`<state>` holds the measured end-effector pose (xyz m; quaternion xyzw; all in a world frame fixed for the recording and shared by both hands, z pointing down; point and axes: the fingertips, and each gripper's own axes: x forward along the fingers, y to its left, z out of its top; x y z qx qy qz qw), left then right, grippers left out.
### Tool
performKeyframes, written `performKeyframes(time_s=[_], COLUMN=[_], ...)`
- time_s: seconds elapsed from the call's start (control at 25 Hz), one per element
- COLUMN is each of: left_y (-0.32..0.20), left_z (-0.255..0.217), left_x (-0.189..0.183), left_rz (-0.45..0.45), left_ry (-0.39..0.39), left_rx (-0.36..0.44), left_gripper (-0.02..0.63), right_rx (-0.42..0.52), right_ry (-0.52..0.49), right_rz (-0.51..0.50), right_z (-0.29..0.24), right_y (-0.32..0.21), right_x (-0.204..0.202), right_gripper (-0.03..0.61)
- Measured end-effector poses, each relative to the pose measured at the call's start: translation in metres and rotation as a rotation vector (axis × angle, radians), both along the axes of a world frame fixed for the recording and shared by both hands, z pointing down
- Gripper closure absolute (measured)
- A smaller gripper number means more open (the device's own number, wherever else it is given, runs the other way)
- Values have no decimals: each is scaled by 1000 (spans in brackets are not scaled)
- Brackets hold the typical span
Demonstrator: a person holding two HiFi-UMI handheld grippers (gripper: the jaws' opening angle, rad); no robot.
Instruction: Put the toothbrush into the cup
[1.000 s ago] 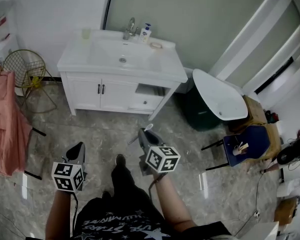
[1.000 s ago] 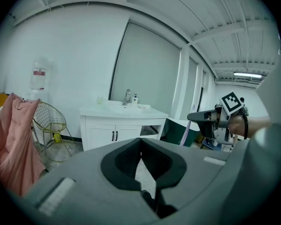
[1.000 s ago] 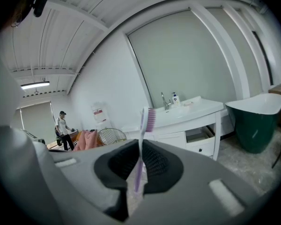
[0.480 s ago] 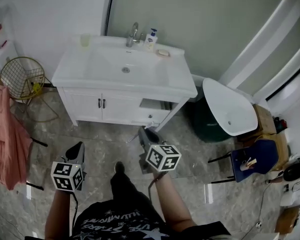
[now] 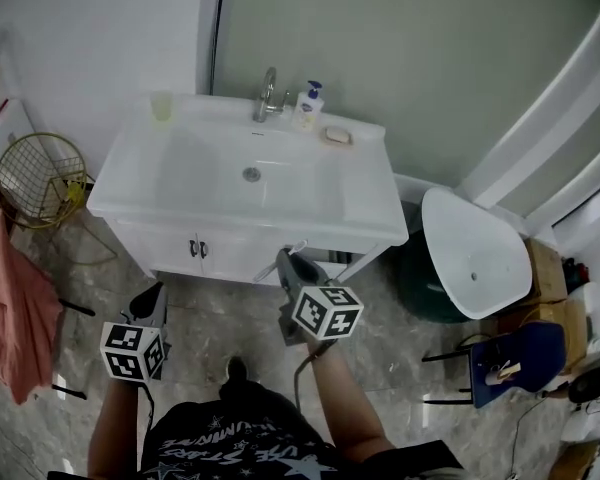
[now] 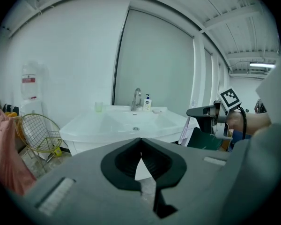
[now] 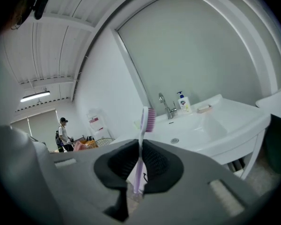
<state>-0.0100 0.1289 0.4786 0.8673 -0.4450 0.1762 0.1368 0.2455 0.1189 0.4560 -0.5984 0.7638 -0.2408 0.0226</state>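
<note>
Reference landmark: the white vanity.

- A wire basket stands on the floor just left of the vanity.
- The cup stands upright on the vanity's back left corner.
- The left gripper is held over the floor in front of the vanity's left half. Its jaws are closed tip to tip and hold nothing.
- The faucet and a soap bottle stand along the vanity's back edge, right of the cup.
- The right gripper is at the vanity's front edge, near the middle. Its jaws clamp the handle of the toothbrush, and the bristle head stands above the jaws.
- The toothbrush is well apart from the cup.
- A white tub stands right of the vanity.
</note>
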Motion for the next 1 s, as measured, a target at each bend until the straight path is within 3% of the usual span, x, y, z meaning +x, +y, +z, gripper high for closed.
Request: performKeyframes(time_s=[0.28, 0.6, 1.0], left_y=[-69, -125, -239], left_z=[3, 0, 3], left_x=[15, 0, -15], left_rz=[-60, -109, -83], left_ry=[9, 23, 61], left_rx=[2, -6, 3], left_gripper=[604, 604, 604], right_rx=[2, -6, -8], right_ry=[-6, -6, 33], right_rz=[-42, -90, -83], right_z=[4, 2, 0], right_y=[-77, -140, -243], right_x=[17, -1, -24], right_gripper=[551, 551, 551])
